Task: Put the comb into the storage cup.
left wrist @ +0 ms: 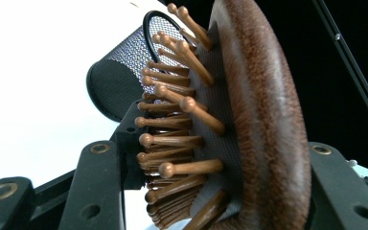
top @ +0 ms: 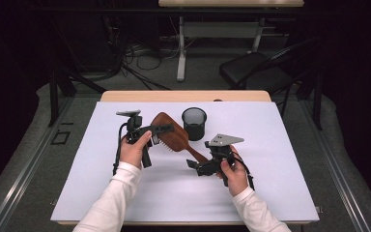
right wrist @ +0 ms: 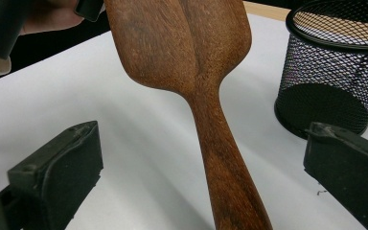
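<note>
A brown wooden hairbrush [top: 174, 137] is lifted at a slant over the white mat, head to the left, handle toward the lower right. My left gripper [top: 166, 129] is shut on its head: in the left gripper view the jaws of the left gripper [left wrist: 220, 191] press the wooden back [left wrist: 268, 120] on one side and the bristle side on the other. My right gripper [top: 193, 166] is open at the handle end. In the right gripper view the handle [right wrist: 220, 143] runs between the wide-spread jaws of the right gripper [right wrist: 206, 160], with a gap on each side.
A black mesh cup [top: 194, 123] stands upright just behind the brush, close to the handle [right wrist: 335, 72]. The white mat [top: 270, 193] covers most of the wooden table. A dark chair [top: 256, 67] and cables lie beyond the far edge.
</note>
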Tool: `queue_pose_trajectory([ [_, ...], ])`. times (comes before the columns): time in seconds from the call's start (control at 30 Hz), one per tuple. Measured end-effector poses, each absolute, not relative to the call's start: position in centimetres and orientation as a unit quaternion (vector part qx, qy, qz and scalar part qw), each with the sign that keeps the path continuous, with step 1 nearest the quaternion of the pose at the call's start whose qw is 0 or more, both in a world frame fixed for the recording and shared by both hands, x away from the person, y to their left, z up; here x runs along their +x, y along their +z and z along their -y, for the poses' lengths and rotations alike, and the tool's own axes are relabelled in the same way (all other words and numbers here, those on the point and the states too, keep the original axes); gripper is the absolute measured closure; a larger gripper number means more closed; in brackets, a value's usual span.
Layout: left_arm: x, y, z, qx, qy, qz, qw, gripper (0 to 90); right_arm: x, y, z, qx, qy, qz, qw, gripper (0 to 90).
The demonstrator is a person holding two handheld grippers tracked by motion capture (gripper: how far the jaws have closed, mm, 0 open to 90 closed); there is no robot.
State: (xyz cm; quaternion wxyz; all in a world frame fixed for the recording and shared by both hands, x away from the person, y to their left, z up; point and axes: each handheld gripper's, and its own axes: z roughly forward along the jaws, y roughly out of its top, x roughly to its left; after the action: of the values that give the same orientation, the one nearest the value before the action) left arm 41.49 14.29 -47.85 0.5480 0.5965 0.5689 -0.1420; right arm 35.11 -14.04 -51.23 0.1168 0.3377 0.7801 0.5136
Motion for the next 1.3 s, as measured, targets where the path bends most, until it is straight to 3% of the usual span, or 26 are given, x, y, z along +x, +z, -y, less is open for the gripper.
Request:
queue_pose_trajectory([
  [1.3,42.2,-45.5,-14.3,0.604,-0.121,-0.563,0.552,48.3,35.2,-51.0,14.5,0.341,0.522,-0.774,0.112,0.0],
])
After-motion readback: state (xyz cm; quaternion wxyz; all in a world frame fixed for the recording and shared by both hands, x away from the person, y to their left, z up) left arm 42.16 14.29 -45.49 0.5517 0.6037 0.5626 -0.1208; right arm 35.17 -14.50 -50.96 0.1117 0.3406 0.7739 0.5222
